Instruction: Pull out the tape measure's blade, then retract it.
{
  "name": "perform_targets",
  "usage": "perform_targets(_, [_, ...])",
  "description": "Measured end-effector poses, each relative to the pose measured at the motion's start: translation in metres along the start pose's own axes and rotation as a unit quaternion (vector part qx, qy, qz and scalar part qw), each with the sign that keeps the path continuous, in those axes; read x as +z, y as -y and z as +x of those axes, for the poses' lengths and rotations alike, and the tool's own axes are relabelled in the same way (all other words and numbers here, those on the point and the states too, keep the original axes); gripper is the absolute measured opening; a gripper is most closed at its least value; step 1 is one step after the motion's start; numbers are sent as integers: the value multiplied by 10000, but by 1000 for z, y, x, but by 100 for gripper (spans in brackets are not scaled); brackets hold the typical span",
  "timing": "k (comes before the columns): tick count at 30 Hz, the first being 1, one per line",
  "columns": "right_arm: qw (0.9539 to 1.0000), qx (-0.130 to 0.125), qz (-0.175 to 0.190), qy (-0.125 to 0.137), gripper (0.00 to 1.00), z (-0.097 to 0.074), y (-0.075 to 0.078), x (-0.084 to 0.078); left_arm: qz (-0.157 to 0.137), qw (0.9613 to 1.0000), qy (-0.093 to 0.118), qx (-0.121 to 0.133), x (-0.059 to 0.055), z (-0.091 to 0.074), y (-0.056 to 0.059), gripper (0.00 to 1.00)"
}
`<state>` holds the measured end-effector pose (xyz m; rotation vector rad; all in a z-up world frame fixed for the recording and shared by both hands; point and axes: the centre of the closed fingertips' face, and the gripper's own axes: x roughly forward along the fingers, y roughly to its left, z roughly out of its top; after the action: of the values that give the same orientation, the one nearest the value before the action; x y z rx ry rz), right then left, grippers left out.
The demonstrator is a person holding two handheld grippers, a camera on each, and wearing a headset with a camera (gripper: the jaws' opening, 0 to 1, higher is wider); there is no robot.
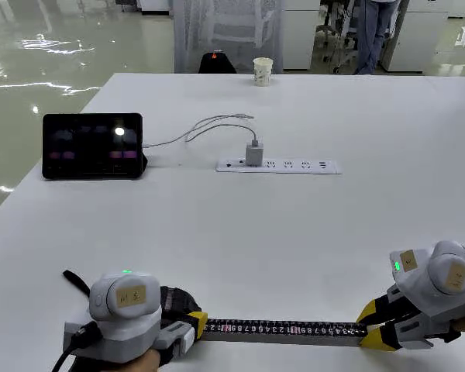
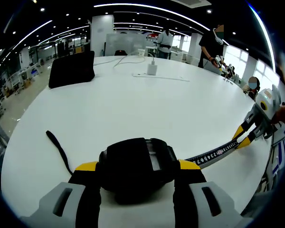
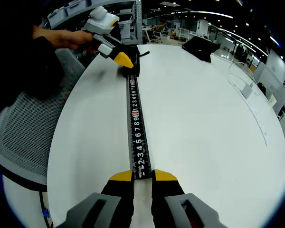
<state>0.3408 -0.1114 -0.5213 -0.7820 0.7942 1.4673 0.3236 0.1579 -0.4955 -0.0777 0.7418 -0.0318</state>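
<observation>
Two grippers are in my hands, and both are closed on something. The jaws of my left gripper (image 2: 137,166) stand wide apart, because the black case of the tape measure (image 2: 137,161) fills the space between them; the yellow tips press on its two sides. The jaws of my right gripper (image 3: 142,175) are almost together and pinch the free end of the blade (image 3: 137,128), which lies flat in the narrow gap between the tips.

The blade is pulled out and runs straight over the table (image 1: 294,232) from the case to my right jaws, with its numbers facing up. The case sits on the table, and its black strap (image 2: 57,149) lies loose on the surface beside it, on the side away from the blade.

All this is near the edge of the table closest to me; in the right gripper view a grey mesh chair (image 3: 19,137) is just beyond that edge. Further in, the table is bare for a good way. Well apart from my grippers are a dark tablet (image 1: 93,145), a white power strip (image 1: 279,165) with a charger (image 1: 254,153) plugged in, and a paper cup (image 1: 263,70) at the far edge.
</observation>
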Motion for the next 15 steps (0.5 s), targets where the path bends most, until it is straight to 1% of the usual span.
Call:
perform_targets(7, [10000,32,-13,34,9,3,0,6,4,10000,8,-34,1,0,0,56])
perform_targets(15, [10000,31,11,32,9,3,0,5,-11,10000,-9,-55,0,0,0,56])
